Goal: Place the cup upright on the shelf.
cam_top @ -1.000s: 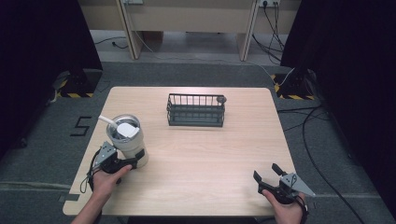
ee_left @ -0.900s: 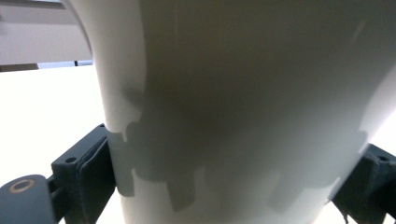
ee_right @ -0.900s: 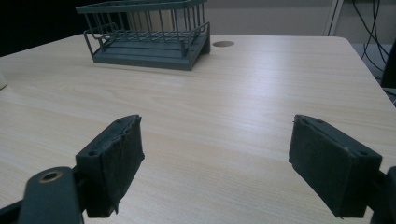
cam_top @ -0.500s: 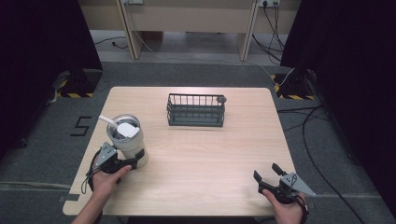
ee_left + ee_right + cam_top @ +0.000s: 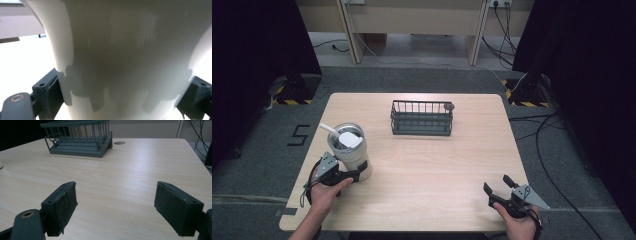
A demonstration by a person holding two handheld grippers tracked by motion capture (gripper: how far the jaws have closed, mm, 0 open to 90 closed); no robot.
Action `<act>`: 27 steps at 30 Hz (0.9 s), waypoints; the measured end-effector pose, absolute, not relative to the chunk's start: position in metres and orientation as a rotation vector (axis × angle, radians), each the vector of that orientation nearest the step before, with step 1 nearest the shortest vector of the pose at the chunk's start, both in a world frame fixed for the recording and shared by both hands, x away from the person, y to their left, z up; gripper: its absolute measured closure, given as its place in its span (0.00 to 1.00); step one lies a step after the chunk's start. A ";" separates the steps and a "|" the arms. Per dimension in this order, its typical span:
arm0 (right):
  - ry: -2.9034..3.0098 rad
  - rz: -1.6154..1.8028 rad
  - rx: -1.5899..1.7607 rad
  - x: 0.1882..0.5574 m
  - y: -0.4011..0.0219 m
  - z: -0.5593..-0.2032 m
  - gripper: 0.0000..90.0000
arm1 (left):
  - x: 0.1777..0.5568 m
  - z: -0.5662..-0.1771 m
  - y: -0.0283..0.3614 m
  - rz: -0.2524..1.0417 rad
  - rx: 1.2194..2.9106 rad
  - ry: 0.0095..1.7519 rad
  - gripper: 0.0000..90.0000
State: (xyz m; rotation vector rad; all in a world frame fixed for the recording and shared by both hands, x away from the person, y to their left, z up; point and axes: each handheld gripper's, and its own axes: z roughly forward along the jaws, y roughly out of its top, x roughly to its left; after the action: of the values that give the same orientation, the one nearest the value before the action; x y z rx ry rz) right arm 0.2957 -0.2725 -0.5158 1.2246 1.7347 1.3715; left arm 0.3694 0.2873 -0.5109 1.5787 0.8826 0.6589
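A cream-white tumbler (image 5: 351,155) with a lid and a white straw stands upright near the table's left front corner. My left gripper (image 5: 356,173) is shut on its lower body, one jaw pressed to each side; in the left gripper view the tumbler (image 5: 125,50) sits very close between the two pads (image 5: 53,91). My right gripper (image 5: 498,186) rests near the front right edge, held by a hand. In the right gripper view the right gripper (image 5: 125,207) stands open, with only bare wood between its pads (image 5: 63,203).
A dark wire basket (image 5: 422,118) stands at the middle back of the wooden table (image 5: 437,165), and it looks empty (image 5: 77,137). A small round cable hole (image 5: 119,143) lies beside it. Cables trail over the grey floor to the right.
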 end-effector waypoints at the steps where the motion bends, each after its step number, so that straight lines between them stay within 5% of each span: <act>1: 1.735 1.371 1.224 0.296 -0.273 -0.516 0.21 | 0.369 -0.509 0.286 0.662 1.586 0.875 0.12; 27: 1.721 1.369 1.217 0.297 -0.271 -0.516 0.21 | 0.367 -0.485 0.279 0.665 1.573 0.848 0.12</act>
State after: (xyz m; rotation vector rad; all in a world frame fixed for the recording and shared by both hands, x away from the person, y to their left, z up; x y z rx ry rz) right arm 0.2967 -0.2715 -0.5158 1.2166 1.7214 1.3690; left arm 0.3668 0.2793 -0.4855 1.5731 0.8482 0.6647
